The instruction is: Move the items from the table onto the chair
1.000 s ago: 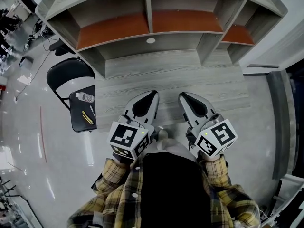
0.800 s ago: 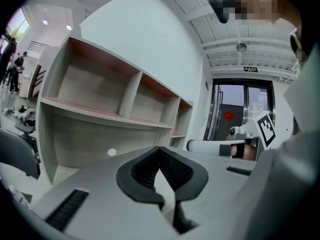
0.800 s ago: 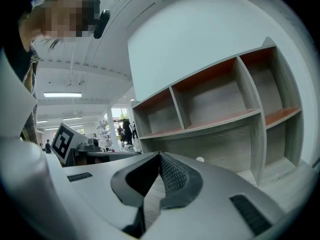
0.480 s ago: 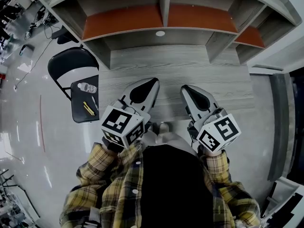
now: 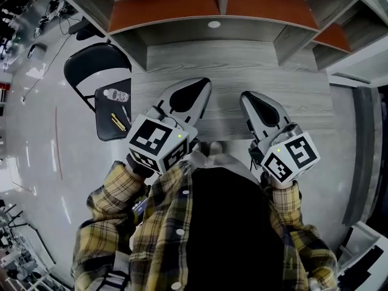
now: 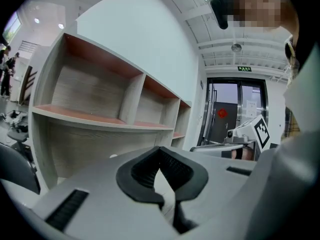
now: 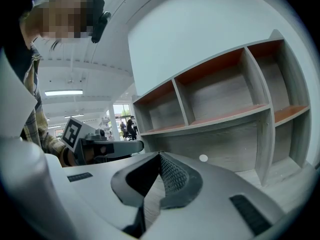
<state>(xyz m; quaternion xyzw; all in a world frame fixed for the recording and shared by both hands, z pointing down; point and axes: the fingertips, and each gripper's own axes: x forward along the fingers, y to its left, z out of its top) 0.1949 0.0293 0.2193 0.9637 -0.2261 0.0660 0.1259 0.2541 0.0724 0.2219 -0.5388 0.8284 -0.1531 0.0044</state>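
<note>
A black folding chair (image 5: 97,71) stands left of the grey wooden table (image 5: 230,71). On its seat lie a clear plastic bottle (image 5: 115,94), a yellow pen-like item (image 5: 117,122) and a thin dark pen (image 5: 126,114). My left gripper (image 5: 203,83) is held over the table's near edge, shut, with nothing in it; its tips meet (image 6: 160,148). My right gripper (image 5: 245,96) sits beside it, also shut and empty, with its tips touching (image 7: 160,155). No loose items show on the tabletop.
A hutch of open cubbies (image 5: 212,8) with orange-brown shelves rises at the table's back. A small white disc (image 5: 213,24) sits on its back panel. Glossy floor (image 5: 42,162) spreads to the left, with cables and gear far left. The person's plaid sleeves fill the bottom.
The view has shifted so the table and chair sit higher in the picture. Both grippers have stayed side by side and shut, drawn slightly back toward the table's near edge.
</note>
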